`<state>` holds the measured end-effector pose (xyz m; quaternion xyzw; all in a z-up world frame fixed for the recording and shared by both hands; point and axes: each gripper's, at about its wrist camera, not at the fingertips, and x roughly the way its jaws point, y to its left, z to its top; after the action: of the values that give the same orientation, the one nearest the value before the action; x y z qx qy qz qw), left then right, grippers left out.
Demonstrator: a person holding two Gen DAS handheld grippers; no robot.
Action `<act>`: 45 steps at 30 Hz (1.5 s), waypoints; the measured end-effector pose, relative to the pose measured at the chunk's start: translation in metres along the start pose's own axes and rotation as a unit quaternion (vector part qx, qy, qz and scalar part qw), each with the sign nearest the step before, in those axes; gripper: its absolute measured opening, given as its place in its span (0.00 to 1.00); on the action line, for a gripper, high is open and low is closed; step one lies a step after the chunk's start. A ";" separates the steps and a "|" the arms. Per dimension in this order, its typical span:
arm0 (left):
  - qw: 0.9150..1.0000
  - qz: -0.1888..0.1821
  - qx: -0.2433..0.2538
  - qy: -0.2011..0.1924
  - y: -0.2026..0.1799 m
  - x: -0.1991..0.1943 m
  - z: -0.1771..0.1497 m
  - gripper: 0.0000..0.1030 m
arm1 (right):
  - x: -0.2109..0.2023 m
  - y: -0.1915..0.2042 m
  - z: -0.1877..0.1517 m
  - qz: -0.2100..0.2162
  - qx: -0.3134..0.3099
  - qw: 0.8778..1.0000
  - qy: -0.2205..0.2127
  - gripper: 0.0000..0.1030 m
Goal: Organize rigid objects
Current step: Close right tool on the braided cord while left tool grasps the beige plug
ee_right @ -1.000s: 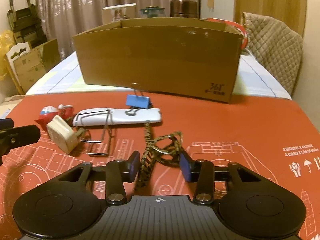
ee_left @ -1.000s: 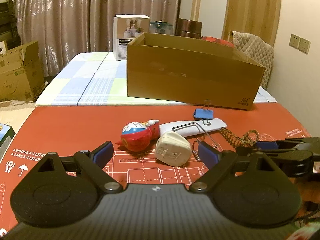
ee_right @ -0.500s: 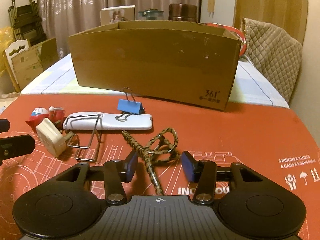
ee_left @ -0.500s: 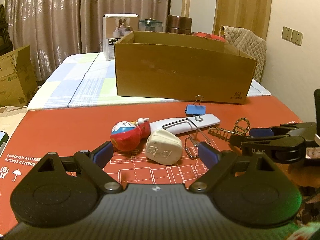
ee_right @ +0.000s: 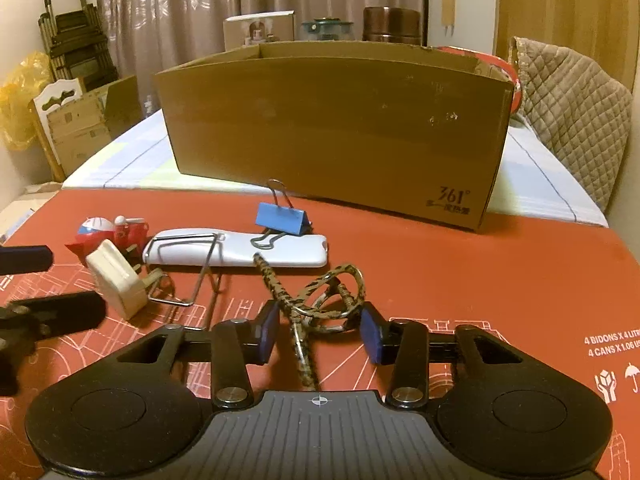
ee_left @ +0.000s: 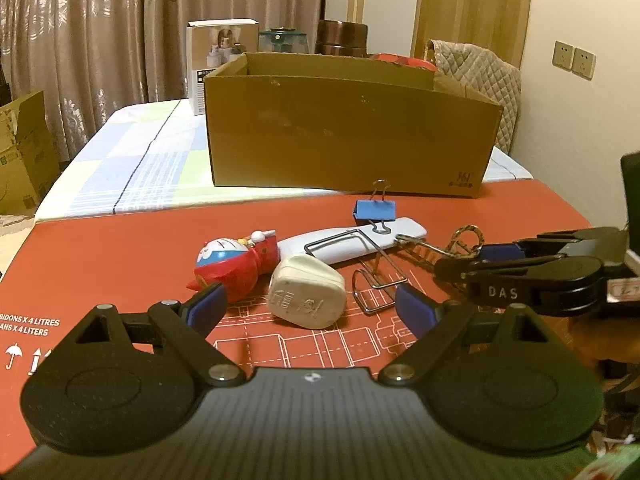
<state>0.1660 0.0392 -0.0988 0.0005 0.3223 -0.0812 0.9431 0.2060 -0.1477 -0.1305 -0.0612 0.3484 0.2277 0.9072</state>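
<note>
On the red mat lie a red-and-blue Doraemon toy (ee_left: pixel 236 262), a cream plug adapter (ee_left: pixel 306 296), a white remote (ee_left: pixel 352 240), a wire clip (ee_left: pixel 376 268), a blue binder clip (ee_left: pixel 375 210) and a camouflage cord with a ring (ee_right: pixel 320 296). An open cardboard box (ee_left: pixel 348 124) stands behind them. My left gripper (ee_left: pixel 310 306) is open, its fingers on either side of the adapter, just short of it. My right gripper (ee_right: pixel 318 334) is open, its fingers around the cord's loop; it also shows in the left wrist view (ee_left: pixel 480 260).
A checked cloth (ee_left: pixel 132 160) covers the table behind the mat. A white carton (ee_left: pixel 222 60), jars and a quilted chair (ee_right: pixel 572 120) stand past the box. Cardboard boxes (ee_right: pixel 80 124) sit on the floor at the left.
Both grippers have moved forward. The left one now frames the adapter. The right one has closed in over the cord's loop, which now lies between its fingers.
</note>
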 end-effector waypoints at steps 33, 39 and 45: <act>0.994 0.035 0.100 0.027 -0.026 0.037 0.000 0.55 | -0.012 -0.010 0.002 -0.001 0.033 0.999 0.006 0.34; 0.992 0.052 0.112 0.034 -0.027 0.043 -0.002 0.44 | -0.014 -0.011 0.002 -0.004 0.033 0.999 0.004 0.34; 0.995 0.046 0.071 0.051 -0.022 0.043 0.004 0.44 | -0.019 -0.010 0.005 -0.005 0.030 1.000 -0.001 0.34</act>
<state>0.1986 0.0107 -0.1210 0.0861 0.3628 -0.0606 0.9259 0.2010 -0.1618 -0.1146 -0.0351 0.3535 0.2128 0.9102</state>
